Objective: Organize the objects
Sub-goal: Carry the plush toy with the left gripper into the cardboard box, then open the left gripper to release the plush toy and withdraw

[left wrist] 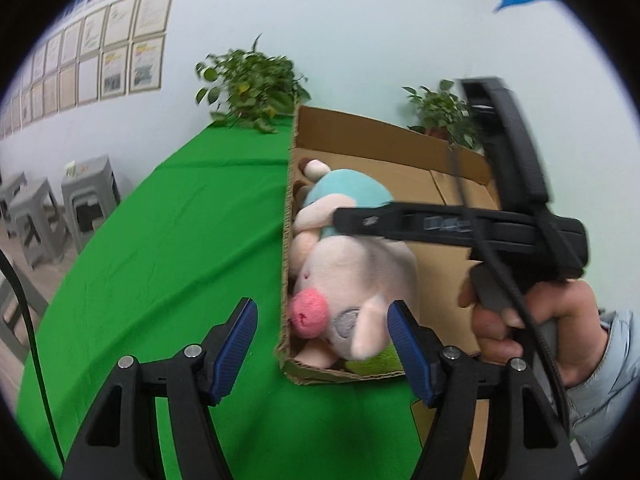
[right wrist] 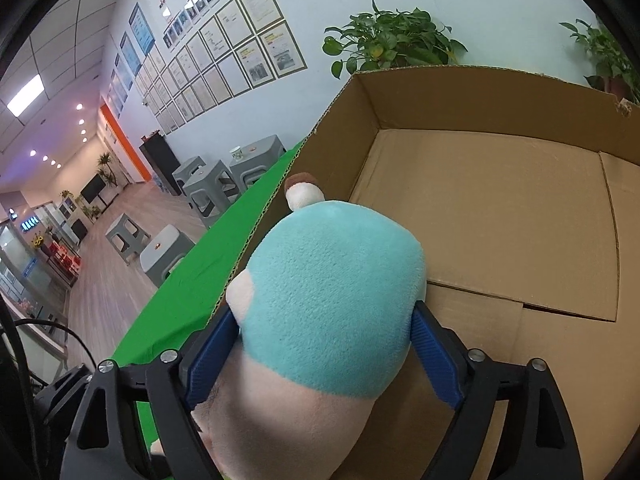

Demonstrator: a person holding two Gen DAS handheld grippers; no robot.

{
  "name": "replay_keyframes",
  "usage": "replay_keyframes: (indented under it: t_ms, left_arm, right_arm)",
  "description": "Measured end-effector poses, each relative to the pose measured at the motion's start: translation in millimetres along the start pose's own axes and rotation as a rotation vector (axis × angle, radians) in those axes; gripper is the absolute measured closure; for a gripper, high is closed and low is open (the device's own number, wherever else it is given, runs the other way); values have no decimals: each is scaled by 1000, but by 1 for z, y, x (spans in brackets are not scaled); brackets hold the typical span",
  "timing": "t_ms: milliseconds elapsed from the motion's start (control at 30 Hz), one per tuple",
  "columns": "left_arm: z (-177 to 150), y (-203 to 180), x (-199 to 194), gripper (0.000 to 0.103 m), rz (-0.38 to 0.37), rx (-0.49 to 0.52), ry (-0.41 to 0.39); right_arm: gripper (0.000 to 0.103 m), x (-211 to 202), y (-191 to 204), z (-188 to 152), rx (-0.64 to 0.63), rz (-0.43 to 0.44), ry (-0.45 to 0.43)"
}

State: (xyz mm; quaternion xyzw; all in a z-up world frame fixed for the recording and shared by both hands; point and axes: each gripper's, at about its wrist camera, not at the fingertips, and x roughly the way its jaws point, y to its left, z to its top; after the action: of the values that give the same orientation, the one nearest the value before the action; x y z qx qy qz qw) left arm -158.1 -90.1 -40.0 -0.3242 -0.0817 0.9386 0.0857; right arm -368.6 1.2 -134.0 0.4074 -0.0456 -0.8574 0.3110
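Observation:
A pink plush pig [left wrist: 352, 276] in a light blue shirt hangs inside an open cardboard box [left wrist: 400, 140] on the green table [left wrist: 180, 240]. My right gripper [left wrist: 340, 220] reaches in from the right and is shut on the pig's body. In the right wrist view the pig [right wrist: 328, 304] fills the space between the blue pads [right wrist: 436, 360], over the box floor [right wrist: 500, 220]. My left gripper [left wrist: 320, 344] is open and empty, straddling the box's near left corner. A green soft item [left wrist: 376, 364] lies under the pig.
Two potted plants [left wrist: 252, 88] [left wrist: 444, 116] stand behind the box against the wall. Grey stools [left wrist: 36, 216] stand on the floor left of the table. Framed papers [right wrist: 240, 40] cover the wall.

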Motion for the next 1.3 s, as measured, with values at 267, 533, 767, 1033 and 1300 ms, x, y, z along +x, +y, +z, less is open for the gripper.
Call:
replay_keyframes:
  t_ms: [267, 533, 767, 1033, 1300]
  left_arm:
    - [2, 9, 6, 49, -96, -42, 23]
    - [-10, 2, 20, 77, -112, -18, 97]
    - [-18, -4, 19, 86, -115, 20, 106]
    - [-19, -5, 8, 86, -79, 39, 98]
    - [-14, -5, -12, 86, -23, 61, 34]
  right_arm:
    - [12, -40, -9, -13, 58, 71, -6]
    - [16, -19, 0, -46, 98, 139, 124]
    - [35, -8, 22, -54, 23, 41, 143]
    - [22, 4, 32, -52, 30, 18, 165]
    - [5, -45, 16, -52, 49, 11, 57]
